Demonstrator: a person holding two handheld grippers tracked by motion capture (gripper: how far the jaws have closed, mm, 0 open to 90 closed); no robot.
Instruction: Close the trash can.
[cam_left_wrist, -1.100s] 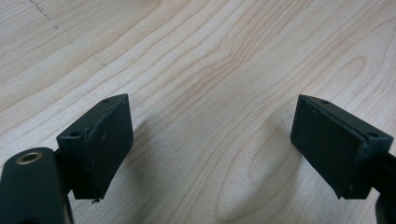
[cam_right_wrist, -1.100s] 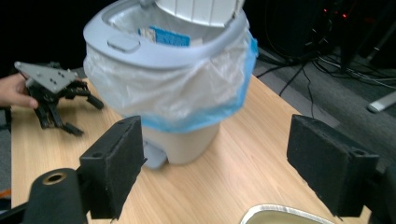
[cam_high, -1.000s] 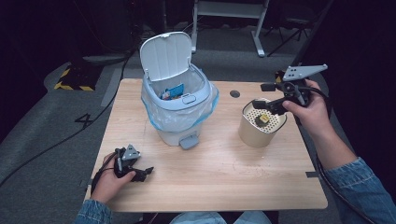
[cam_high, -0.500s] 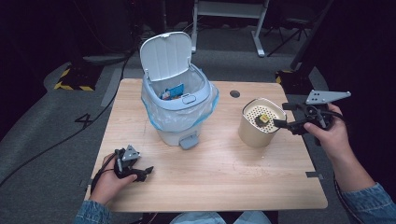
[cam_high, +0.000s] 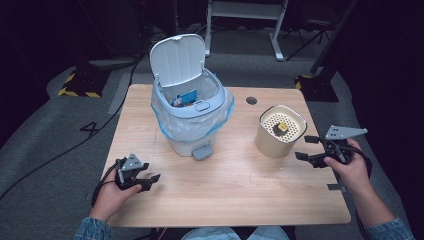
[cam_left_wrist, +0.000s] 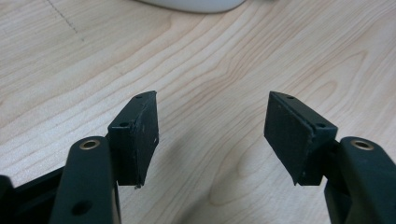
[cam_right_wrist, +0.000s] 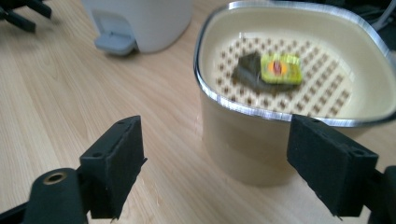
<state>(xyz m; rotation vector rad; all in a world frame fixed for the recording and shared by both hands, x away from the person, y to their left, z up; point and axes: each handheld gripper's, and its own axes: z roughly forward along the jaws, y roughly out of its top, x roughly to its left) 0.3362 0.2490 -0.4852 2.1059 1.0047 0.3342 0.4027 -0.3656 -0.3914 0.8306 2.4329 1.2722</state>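
Right gripper (cam_high: 311, 148): jaws apart, empty, just beside the beige container (cam_high: 280, 131) near the table's (cam_high: 250, 195) right edge.
Left gripper (cam_high: 150, 181): jaws apart, just been closing, nothing between, near left front corner.

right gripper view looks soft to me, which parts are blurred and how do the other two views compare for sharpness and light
Right gripper view: the cream container and the yellow packet on its perforated insert are smeared, while the right gripper reads sharper. Left gripper view: wood grain of the table is crisp and evenly lit around the left gripper. High view: the tabletop is bright, the surrounding floor falls into darkness.
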